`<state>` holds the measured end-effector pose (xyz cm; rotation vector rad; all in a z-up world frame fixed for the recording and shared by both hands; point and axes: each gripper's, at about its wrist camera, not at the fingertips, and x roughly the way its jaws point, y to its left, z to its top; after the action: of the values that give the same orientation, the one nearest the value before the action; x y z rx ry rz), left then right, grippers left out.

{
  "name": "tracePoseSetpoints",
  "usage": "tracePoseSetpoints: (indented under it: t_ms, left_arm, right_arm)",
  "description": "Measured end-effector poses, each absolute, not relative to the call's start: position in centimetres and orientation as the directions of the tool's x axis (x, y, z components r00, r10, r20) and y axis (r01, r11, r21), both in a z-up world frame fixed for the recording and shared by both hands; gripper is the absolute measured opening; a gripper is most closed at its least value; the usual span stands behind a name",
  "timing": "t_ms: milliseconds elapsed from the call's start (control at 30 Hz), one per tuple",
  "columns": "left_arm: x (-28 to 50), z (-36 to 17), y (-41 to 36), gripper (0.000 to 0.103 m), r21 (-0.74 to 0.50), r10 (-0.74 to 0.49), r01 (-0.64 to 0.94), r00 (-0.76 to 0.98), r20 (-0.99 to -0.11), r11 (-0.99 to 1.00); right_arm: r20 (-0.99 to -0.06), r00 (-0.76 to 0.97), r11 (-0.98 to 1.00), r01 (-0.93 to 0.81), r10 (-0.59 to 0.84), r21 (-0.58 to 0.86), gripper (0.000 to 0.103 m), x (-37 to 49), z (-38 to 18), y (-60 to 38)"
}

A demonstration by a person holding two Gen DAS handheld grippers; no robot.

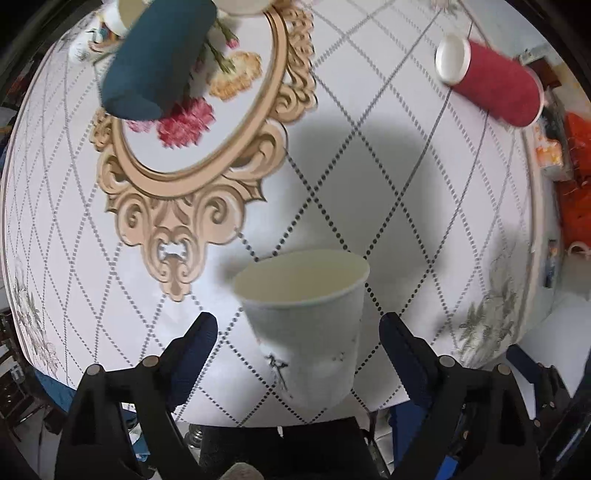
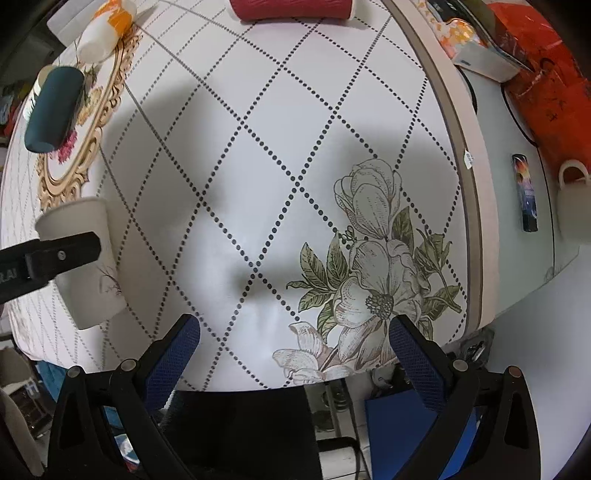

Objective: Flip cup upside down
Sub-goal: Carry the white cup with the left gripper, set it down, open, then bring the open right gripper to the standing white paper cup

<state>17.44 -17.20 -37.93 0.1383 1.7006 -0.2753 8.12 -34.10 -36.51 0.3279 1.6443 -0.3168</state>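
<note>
A white paper cup (image 1: 306, 325) stands upright, mouth up, on the table near its front edge. My left gripper (image 1: 298, 328) is open, its blue-padded fingers on either side of the cup with gaps to both walls. The cup also shows in the right wrist view (image 2: 86, 266) at the far left, with a left gripper finger (image 2: 55, 254) in front of it. My right gripper (image 2: 294, 332) is open and empty above the flower print, well right of the cup.
A dark teal cup (image 1: 159, 59) stands upside down on the gold-framed print at the back left. A red cup (image 1: 491, 81) is upside down at the back right. An orange-white cup (image 2: 105, 31) is farther back. The table's right edge (image 2: 469, 177) borders a side counter with a mug (image 2: 574, 199).
</note>
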Motion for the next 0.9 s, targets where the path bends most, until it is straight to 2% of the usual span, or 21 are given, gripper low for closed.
tracePoseSetpoints:
  t_ms: [133, 300, 600, 900]
  left_arm:
    - [17.4, -35.1, -15.0, 0.09, -0.093, -0.075, 0.231, -0.084, -0.994, 0.969]
    - [16.7, -32.2, -10.3, 0.09, -0.002, -0.006, 0.191, 0.016, -1.0, 0.982]
    - [15.2, -32.1, -2.1, 0.09, 0.038, 0.035, 0.132, 0.028, -0.999, 0.991]
    - [14.7, -32.1, 1.1, 0.09, 0.048, 0.036, 0.154, 0.079, -0.996, 0.987]
  right_arm:
    - [-0.996, -0.063, 0.91, 0.415, 0.059, 0.027, 0.103, 8.3, -34.3, -33.3]
    - [-0.996, -0.024, 0.914, 0.398, 0.09, 0.073, 0.103, 8.1, -32.1, -30.6]
    - [-0.996, -0.002, 0.941, 0.327, 0.09, 0.084, 0.103, 8.6, -32.0, -24.1]
    - [-1.0, 0.018, 0.97, 0.245, -0.006, -0.001, 0.103, 9.5, -31.1, -19.2]
